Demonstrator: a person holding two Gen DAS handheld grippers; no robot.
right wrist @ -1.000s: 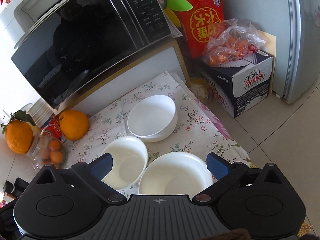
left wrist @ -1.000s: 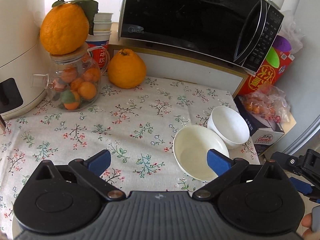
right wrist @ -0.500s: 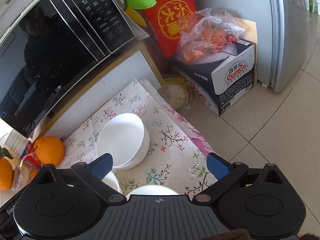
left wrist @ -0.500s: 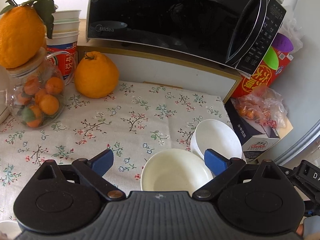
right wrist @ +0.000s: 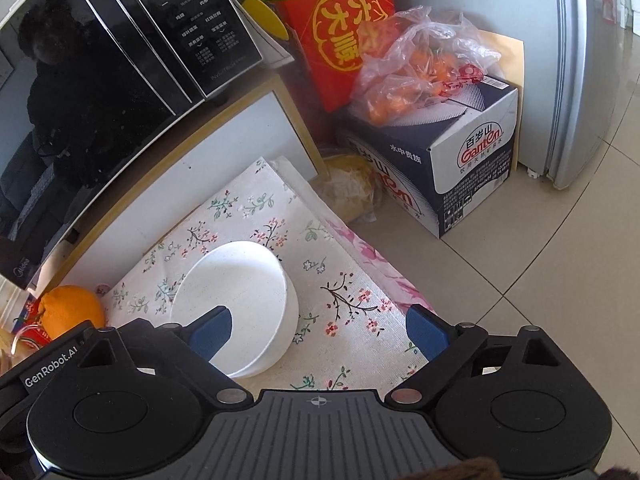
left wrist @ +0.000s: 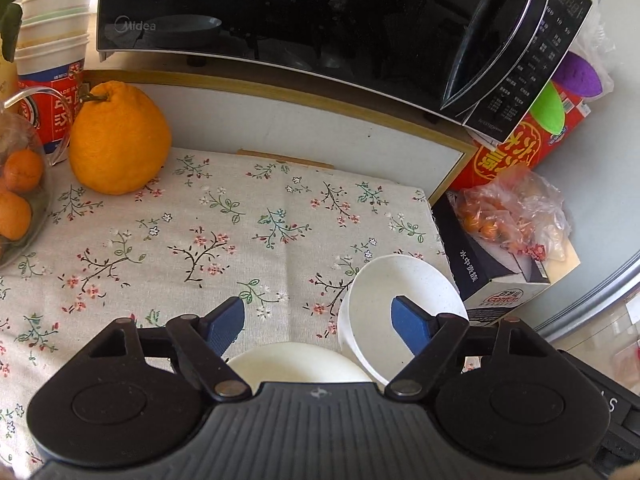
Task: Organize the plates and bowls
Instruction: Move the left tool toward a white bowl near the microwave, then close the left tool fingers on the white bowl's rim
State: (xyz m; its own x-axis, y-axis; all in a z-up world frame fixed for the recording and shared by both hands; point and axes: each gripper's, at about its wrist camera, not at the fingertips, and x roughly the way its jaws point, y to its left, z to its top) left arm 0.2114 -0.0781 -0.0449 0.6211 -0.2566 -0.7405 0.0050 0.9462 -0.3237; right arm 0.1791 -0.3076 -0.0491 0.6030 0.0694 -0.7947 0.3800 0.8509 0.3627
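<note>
Both sets of fingers are spread and holding nothing, though both have just been narrowing. The cream bowl (left wrist: 296,364) sits right under the left gripper (left wrist: 318,326), between its fingers. The white bowl (right wrist: 236,304) sits off the right gripper's (right wrist: 318,334) left finger.

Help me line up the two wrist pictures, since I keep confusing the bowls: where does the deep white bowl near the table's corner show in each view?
Left wrist: the deep white bowl sits lower right, at the tablecloth's corner, behind the right blue pad.
Right wrist: the same bowl sits lower centre-left, behind the left blue pad.
Shared landmark: the Ganten box on the floor beyond that corner.
</note>
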